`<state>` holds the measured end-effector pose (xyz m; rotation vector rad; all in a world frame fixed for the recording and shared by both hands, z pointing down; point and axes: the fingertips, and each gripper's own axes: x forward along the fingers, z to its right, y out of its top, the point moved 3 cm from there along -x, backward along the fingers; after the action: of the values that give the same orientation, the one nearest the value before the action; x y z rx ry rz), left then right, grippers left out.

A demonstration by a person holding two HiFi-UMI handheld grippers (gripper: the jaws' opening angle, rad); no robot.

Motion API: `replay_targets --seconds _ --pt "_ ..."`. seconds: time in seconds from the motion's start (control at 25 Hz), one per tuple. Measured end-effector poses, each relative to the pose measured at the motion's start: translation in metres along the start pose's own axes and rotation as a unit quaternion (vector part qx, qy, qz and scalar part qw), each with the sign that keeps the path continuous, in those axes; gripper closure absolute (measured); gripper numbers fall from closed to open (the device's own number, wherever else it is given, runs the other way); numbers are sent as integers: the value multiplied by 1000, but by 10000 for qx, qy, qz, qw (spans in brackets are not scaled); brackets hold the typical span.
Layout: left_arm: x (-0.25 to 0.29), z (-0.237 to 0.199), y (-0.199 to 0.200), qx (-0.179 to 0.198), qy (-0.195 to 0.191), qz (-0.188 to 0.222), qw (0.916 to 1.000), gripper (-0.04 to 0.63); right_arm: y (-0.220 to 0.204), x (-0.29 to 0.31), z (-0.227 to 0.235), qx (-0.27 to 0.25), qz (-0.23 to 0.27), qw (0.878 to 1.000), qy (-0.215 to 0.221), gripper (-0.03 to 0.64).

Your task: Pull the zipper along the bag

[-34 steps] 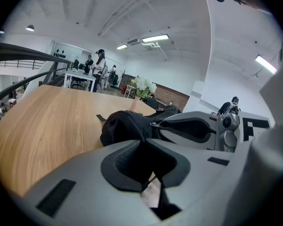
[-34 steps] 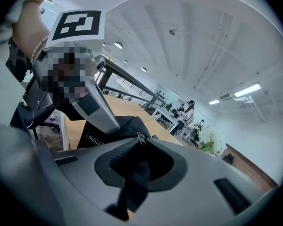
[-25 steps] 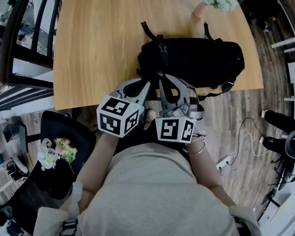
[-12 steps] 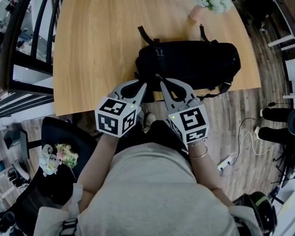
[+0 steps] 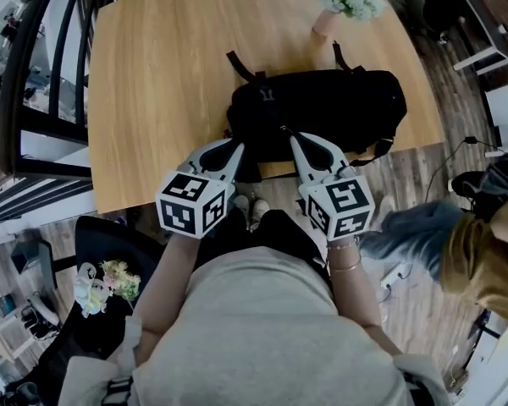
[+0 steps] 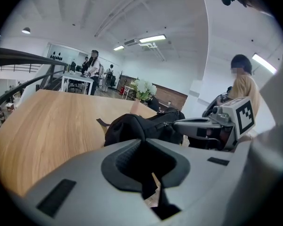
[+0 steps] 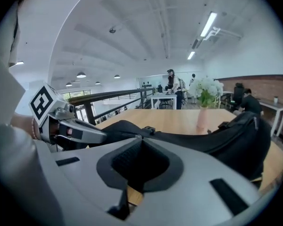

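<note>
Left claw (image 5: 240, 145) shut, right claw (image 5: 285, 132) just closed, tips at bag (image 5: 339, 108); any hold hidden.

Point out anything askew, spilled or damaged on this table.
Nothing spilled or damaged. The black bag lies close to the table's near edge, one strap trailing to that edge; the flower vase stands upright behind it.

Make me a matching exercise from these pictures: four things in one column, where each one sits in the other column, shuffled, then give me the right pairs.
Things
1. black bag
2. pink vase
3. small bouquet
4. light shoes

Places
A. on the black chair, off the table
B. on the table, just beyond the bag
C. on the floor, below the table's near edge
D. lying along the table's near edge

Pairs: 1-D, 2-B, 3-A, 4-C
</note>
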<state>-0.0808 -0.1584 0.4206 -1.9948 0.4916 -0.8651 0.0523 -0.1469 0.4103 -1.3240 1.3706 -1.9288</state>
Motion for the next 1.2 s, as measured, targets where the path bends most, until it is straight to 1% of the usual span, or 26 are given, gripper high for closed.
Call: replay_targets --seconds 0.24,0.4,0.6,0.8,0.88,0.96,1.04,1.2 --pt "-1 -3 2 24 -27 2 10000 555 -5 -6 24 183 -13 9987 -484 603" --pt "-3 -6 3 20 -57 20 10000 555 -4 -10 35 170 -23 9971 -748 602" --pt "-5 -12 6 -43 10 136 9999 555 0 -10 46 112 -9 9958 -910 601" --pt "-6 -15 8 -93 255 232 9994 555 -1 -14 66 106 9 9949 -1007 600" --pt "-8 -17 8 -170 382 268 9988 554 -3 -18 74 152 21 9949 -1000 602" --pt "-10 -16 7 -222 524 296 9979 554 -4 -20 76 128 8 9959 -895 600" --pt "-9 -11 5 -175 643 271 9974 552 -3 -21 76 96 35 9973 -729 604" --pt "-8 0 0 2 856 76 9963 552 -2 -25 76 101 137 9991 -383 607"
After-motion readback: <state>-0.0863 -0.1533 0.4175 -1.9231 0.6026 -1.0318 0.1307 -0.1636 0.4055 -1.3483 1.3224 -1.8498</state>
